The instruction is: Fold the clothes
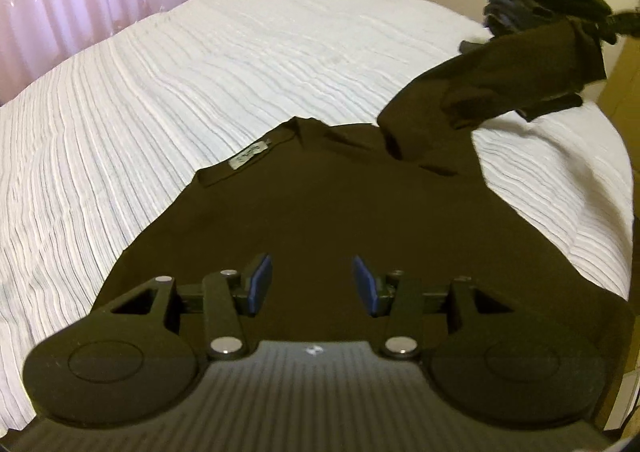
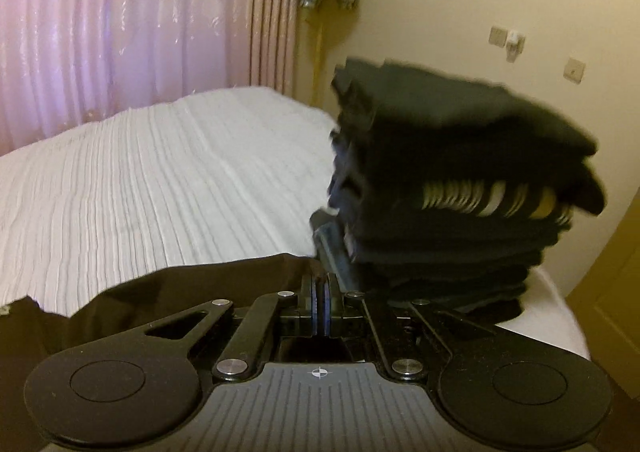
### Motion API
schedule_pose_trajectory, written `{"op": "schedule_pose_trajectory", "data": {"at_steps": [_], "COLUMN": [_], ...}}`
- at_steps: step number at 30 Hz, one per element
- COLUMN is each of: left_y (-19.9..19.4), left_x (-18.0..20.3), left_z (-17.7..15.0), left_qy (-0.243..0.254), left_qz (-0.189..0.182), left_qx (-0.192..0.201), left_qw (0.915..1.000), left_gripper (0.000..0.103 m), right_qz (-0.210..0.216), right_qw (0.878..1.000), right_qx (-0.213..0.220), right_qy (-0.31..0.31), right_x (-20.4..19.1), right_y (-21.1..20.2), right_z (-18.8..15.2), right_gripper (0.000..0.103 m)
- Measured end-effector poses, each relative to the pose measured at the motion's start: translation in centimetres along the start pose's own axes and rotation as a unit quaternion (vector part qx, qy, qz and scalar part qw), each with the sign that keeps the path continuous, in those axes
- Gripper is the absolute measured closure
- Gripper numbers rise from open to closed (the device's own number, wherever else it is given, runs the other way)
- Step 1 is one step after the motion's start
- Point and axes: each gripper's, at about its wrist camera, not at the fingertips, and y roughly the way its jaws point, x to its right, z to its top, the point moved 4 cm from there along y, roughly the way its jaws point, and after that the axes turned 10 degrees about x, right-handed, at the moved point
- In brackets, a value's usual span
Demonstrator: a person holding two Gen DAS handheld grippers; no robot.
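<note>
Both wrist cameras are looking forward along their fingers over the white bed [image 1: 200,72], the left one tilting steeply down close above it, the right one sitting flatter beside the clothes stack [image 2: 452,188]; both are sharing the bed, stack and pink curtain [image 2: 120,32].

No words can be read: the small grey tag [image 1: 249,157] sewn inside the neck of the dark shirt [image 1: 320,220] has tiny marks that are too blurry, and each gripper base near that shirt shows only a little white cross-in-a-circle sign [image 1: 313,350], no letters.
</note>
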Motion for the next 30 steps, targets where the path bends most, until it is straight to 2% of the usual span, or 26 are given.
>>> {"op": "schedule_pose_trajectory", "data": {"at_steps": [7,13,17,21,26,30], "left_y": [-0.4,1.4,3.9,6.4,8.4,9.6], "left_x": [3.4,7.0,9.5,12.6,16.2,17.7], "left_z": [-0.5,2.0,3.4,4.4,5.8,6.4], "left_qy": [-0.004,-0.018,-0.028,-0.033,-0.019,-0.008], "left_qz": [-0.024,-0.023,-0.006,-0.006,-0.022,-0.027], "left_qx": [-0.004,-0.001,-0.014,-0.037,-0.057,-0.072], "left_qw": [0.9997,0.9996,0.9995,0.9987,0.9979,0.9970], "left_gripper": [0.061,0.060,0.059,0.059,0.059,0.059], "right_qz": [-0.013,-0.031,-0.030,-0.024,-0.012,0.004], "right_qw": [1.000,0.999,0.998,0.994,0.989,0.986], "right_qx": [0.009,-0.017,-0.058,-0.110,-0.139,-0.151], "right_qy": [-0.013,-0.006,0.003,0.018,0.054,0.070], "right_x": [0.6,6.1,10.1,13.4,16.7,17.6], "right_y": [-2.3,0.0,3.4,6.9,9.6,11.6], "right_z": [3.7,4.3,1.2,-3.0,-7.1,-9.5], "right_gripper": [0.102,0.102,0.102,0.102,0.101,0.101]}}
